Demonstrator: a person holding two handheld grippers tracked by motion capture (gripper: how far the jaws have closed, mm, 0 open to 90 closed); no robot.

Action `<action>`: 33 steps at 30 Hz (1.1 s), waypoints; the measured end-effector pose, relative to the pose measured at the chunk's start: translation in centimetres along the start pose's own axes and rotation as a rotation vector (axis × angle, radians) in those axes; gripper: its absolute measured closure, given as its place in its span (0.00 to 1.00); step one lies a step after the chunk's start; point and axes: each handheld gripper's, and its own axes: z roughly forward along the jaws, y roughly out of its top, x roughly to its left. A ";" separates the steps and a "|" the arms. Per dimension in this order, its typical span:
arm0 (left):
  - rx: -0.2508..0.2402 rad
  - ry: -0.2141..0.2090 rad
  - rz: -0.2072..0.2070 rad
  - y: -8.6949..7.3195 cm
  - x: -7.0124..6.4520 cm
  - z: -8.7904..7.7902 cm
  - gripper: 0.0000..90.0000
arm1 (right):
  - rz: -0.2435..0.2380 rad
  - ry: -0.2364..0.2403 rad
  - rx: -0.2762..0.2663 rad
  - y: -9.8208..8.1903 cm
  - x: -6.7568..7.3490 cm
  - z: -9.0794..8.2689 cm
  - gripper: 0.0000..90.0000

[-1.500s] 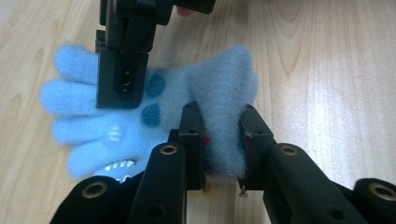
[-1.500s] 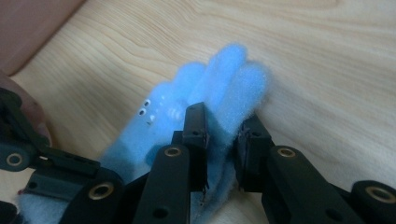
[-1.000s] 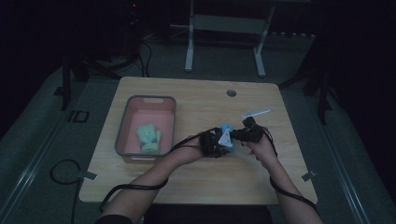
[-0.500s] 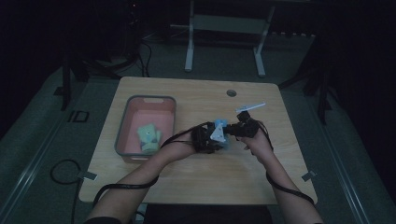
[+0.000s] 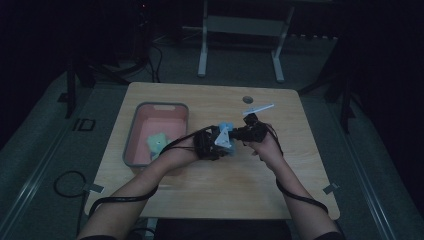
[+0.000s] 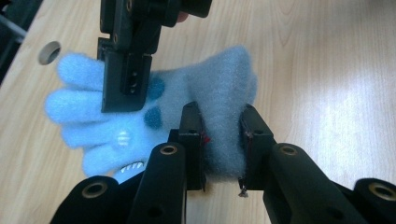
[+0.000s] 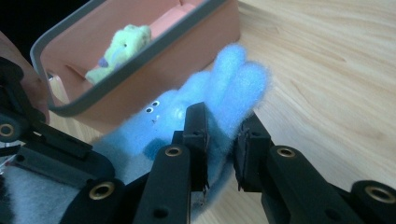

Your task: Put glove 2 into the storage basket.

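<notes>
A fluffy light-blue glove (image 5: 225, 131) with dark dots and small googly eyes hangs between my two grippers, just above the wooden table. My left gripper (image 6: 222, 140) is shut on the glove's cuff end (image 6: 224, 98). My right gripper (image 7: 223, 140) is shut on the glove's finger end (image 7: 233, 79). In the high view the left gripper (image 5: 214, 145) and the right gripper (image 5: 244, 133) face each other near the table's middle, right of the pink tray (image 5: 131, 145). The right gripper's black jaw shows in the left gripper view, lying over the glove's fingers.
A pale green fluffy glove (image 5: 157, 142) lies inside the grey-rimmed pink tray (image 7: 140, 58). A thin white strip (image 5: 258, 108) and a round hole (image 5: 247, 99) lie at the table's far right part. Black cables trail from both grippers along the forearms.
Both hands have moved left toward the tray and a little upward, carrying the blue glove between them. Both grips look the same.
</notes>
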 end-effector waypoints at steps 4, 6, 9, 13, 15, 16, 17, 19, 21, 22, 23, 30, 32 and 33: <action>0.008 0.014 -0.001 -0.5 0.2 -0.8 0.84 | -0.013 0.008 -0.004 0.8 0.6 0.5 0.86; 0.012 0.017 -0.003 -0.8 0.2 -1.1 0.84 | -0.018 0.012 -0.005 1.2 0.9 0.8 0.86; 0.019 0.024 -0.002 -1.2 0.3 -1.6 0.84 | -0.022 0.020 -0.007 1.6 1.2 1.3 0.86; 0.020 0.027 -0.009 -1.9 0.4 -2.2 0.84 | -0.034 0.029 -0.008 2.2 1.8 1.9 0.86; 0.026 0.029 -0.009 -2.3 0.4 -2.5 0.84 | -0.039 0.034 -0.008 2.4 2.1 2.2 0.86; 0.028 0.029 -0.013 -2.4 0.4 -2.7 0.84 | -0.044 0.036 -0.008 2.5 2.3 2.4 0.86; 0.033 0.029 -0.012 -2.6 0.4 -2.8 0.84 | -0.047 0.039 -0.005 2.7 2.4 2.6 0.86; 0.033 0.033 -0.014 -2.7 0.5 -3.0 0.84 | -0.050 0.044 -0.003 3.0 2.7 3.0 0.86; 0.040 0.035 -0.019 -3.2 0.6 -3.5 0.84 | -0.057 0.050 0.001 3.3 3.0 3.3 0.86; 0.042 0.033 -0.021 -3.5 0.6 -3.6 0.84 | -0.063 0.049 0.001 3.4 3.2 3.5 0.86; 0.045 0.036 -0.020 -3.6 0.6 -3.7 0.84 | -0.067 0.054 0.004 3.6 3.4 3.8 0.86; 0.061 0.040 -0.034 -5.0 0.7 -4.8 0.84 | -0.078 0.074 0.016 4.3 4.2 5.2 0.86; 0.064 0.045 -0.038 -5.3 0.7 -5.1 0.84 | -0.084 0.081 0.018 4.7 4.5 5.6 0.86; 0.067 0.045 -0.038 -5.5 0.8 -5.3 0.84 | -0.087 0.081 0.019 4.8 4.7 5.8 0.86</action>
